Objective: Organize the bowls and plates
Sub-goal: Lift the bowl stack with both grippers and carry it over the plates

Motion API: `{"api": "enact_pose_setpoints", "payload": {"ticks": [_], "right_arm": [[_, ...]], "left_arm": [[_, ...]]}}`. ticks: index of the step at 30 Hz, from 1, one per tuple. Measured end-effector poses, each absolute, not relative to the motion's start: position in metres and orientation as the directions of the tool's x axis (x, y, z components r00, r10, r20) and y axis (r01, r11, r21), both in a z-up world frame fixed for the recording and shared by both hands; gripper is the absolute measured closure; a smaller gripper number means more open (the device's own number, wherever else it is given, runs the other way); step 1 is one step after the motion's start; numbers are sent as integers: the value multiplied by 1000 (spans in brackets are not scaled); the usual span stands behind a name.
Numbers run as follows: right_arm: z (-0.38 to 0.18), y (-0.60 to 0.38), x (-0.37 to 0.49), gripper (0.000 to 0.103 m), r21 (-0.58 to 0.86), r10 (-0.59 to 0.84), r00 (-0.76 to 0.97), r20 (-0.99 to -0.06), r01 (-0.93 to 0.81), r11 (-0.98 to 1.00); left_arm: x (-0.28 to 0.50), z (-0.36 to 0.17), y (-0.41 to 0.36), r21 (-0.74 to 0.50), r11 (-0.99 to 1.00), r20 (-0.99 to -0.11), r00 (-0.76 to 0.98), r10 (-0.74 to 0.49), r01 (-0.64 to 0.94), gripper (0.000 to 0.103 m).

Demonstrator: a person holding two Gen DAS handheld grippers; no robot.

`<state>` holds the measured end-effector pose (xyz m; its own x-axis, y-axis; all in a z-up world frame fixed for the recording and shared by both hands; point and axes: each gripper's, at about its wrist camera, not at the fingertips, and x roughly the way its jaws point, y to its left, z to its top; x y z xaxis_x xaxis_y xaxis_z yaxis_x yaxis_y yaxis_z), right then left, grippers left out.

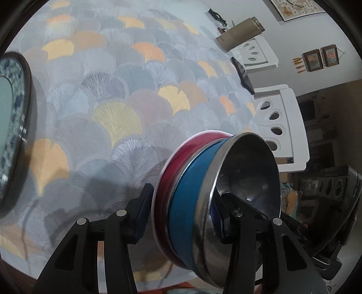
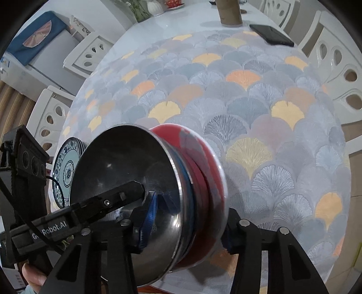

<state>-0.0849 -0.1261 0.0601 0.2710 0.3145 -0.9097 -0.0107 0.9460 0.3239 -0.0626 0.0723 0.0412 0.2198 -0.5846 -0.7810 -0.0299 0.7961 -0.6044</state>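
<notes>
A nested stack of bowls is held between both grippers above the table: a steel bowl [image 1: 246,171] inside a blue bowl [image 1: 192,201] inside a red bowl [image 1: 172,171]. My left gripper [image 1: 181,217] is shut on the stack's rim, one finger inside the steel bowl, one outside the red bowl. My right gripper [image 2: 187,226] is shut on the opposite rim of the same stack, where the steel bowl [image 2: 126,171] and red bowl [image 2: 203,162] show. A stack of blue-patterned plates [image 2: 65,171] lies at the table's left edge; it also shows in the left wrist view [image 1: 13,126].
The round table [image 2: 226,90] has a fan-patterned cloth. A black phone [image 2: 271,35] and a cardboard tube [image 2: 228,11] lie at its far side. White chairs [image 2: 339,74] ring the table.
</notes>
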Motion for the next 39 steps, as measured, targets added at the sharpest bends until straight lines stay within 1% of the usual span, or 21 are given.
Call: {"api": "enact_pose_setpoints", "payload": {"ticks": [3,7,12,16,21,26,32,39], "right_arm": [[76,-115,-84,56,306,296,294,-909,-11,952],[100,-96,-82,57,321,307,321,-896,-10,947],[136,-48,-74,57,353,346,362,-866,-51,934],[149,-3,-63,57,380,388,364,-847,-98,920],[143,57,-48,57,397,425,327,-844,-150,905],[119,103,-36,57,409,437,261,-861,-155,899],[95,128,-30,57,408,428,217,-878,-129,904],[78,138,-23,57,403,412,190,-891,-84,911]], "left_arm": [[-60,56,83,-602,798,-779,231,-583,-17,60],[-58,92,112,-582,813,-778,282,-562,16,60],[-58,128,158,-548,836,-779,352,-519,20,60],[-57,142,205,-515,857,-790,389,-474,-2,60],[-53,130,259,-493,868,-813,387,-435,-62,60],[-47,109,292,-472,876,-842,345,-415,-99,60],[-43,93,313,-456,885,-860,303,-411,-93,60],[-39,81,322,-437,897,-874,268,-405,-68,60]]}}
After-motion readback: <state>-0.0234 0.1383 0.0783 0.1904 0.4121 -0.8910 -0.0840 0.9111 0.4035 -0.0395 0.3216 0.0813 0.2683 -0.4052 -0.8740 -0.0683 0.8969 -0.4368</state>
